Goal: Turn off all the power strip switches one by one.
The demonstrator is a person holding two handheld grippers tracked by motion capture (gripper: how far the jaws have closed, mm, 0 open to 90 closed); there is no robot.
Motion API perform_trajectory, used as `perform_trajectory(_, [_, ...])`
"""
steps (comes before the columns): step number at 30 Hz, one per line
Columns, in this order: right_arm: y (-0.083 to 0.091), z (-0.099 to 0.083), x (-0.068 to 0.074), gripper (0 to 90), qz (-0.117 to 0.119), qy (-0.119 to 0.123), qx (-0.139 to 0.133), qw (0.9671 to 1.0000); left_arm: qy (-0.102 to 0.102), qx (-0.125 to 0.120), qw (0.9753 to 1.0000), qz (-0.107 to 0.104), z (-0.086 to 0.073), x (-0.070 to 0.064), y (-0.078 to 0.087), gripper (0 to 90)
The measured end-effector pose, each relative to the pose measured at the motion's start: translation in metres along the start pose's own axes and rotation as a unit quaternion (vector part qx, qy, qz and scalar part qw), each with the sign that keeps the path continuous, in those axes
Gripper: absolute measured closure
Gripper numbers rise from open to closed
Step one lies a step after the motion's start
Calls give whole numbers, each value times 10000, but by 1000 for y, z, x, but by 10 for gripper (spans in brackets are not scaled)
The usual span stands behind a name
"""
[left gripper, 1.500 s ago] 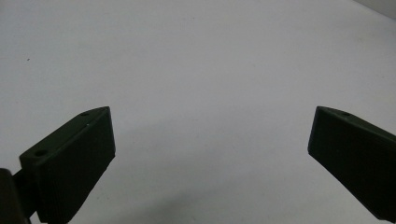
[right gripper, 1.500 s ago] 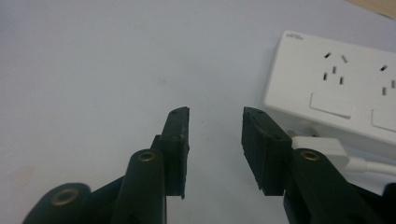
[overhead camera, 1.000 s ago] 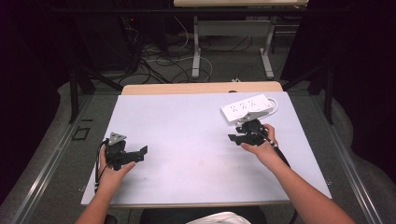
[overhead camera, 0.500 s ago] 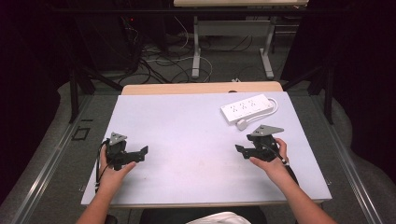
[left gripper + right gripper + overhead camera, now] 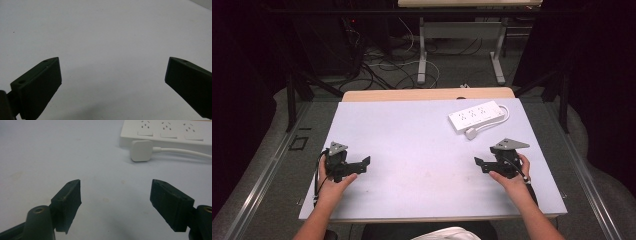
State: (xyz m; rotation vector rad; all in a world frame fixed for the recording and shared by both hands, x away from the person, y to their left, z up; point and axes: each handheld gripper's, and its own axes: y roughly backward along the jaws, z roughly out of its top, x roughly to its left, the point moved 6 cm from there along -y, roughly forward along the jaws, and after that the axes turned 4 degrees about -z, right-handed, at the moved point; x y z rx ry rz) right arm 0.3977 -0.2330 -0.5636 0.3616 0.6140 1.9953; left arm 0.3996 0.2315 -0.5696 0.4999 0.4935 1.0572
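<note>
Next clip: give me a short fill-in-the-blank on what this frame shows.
1. The power strip is ____ in colour.
2. Both the left claw and the right claw have their jaws ____.
3. The plug lies on the table beside the ____.

Missing words: white; open; power strip

A power strip (image 5: 477, 115) lies on the table (image 5: 412, 125), far right. Its plug (image 5: 471, 133) rests just before it. Both grippers sit nearer the person, well apart.

A white power strip (image 5: 477, 116) lay flat on the worktop's far right part, sockets facing up. Its white plug (image 5: 141, 150) rested just beside its near edge, the cord (image 5: 182, 152) curving round.
</note>
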Motion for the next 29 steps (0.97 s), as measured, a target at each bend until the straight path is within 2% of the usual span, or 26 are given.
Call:
perform_trajectory(3, [-1, -4, -8, 228, -125, -28, 4, 9999, -8, -4, 10000, -1, 0, 1, 0, 5])
perform_trajectory(7, [-4, -9, -14, 200, -151, -194, 124, 9996, 31, -3, 10000, -16, 0, 0, 1, 5])
perform_trajectory(15, [-11, -15, -21, 154, -337, -220, 311, 9987, -4, 7, 10000, -17, 0, 1, 0, 5])
perform_trajectory(29, [-11, -19, -30, 112, -492, -448, 329, 9972, -6, 6, 10000, -26, 0, 1, 0, 5])
